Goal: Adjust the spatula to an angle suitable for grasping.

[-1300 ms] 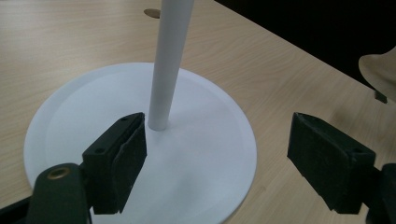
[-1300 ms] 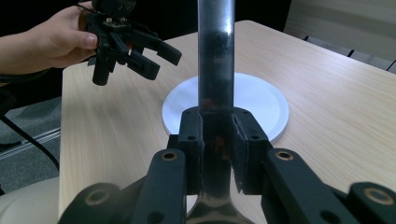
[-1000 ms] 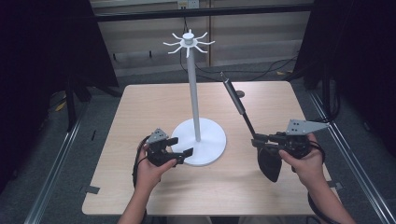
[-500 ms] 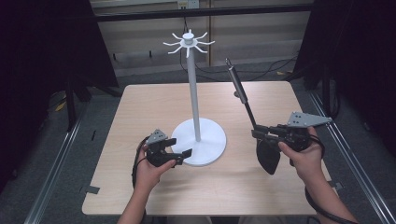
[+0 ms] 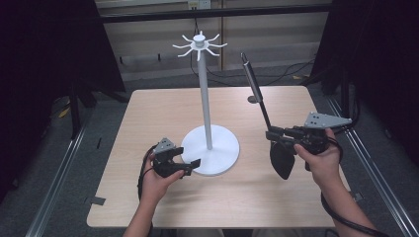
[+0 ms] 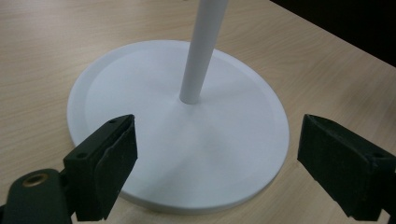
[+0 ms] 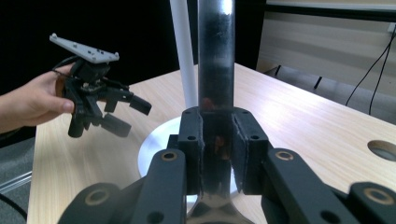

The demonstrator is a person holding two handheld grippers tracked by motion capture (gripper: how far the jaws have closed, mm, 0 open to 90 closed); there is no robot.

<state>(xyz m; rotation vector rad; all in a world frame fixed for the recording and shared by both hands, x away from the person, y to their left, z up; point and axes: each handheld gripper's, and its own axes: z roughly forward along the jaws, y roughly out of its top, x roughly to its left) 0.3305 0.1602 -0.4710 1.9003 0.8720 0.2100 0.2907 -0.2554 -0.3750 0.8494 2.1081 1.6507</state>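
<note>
Spatula (image 5: 282,159) (rt tool (image 5: 271,134)) higher, steeper

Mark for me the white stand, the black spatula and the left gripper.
white stand (image 5: 205,98): high view, on its upright pole.
black spatula (image 5: 282,159): high view, on its blade.
left gripper (image 5: 189,163): high view, midway between its open fingertips.

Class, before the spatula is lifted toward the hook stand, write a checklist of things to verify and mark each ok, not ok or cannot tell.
1. Right gripper shut on the spatula handle: ok.
2. Spatula upright, handle end up, blade down: ok, though it tilts a little.
3. Left gripper open at the stand base, jaws either side of its near rim, not clamped: ok.
4. Stand upright on the table: ok.
5. Hooks free: ok.
6. Hanging hole at the handle end: cannot tell.
</note>
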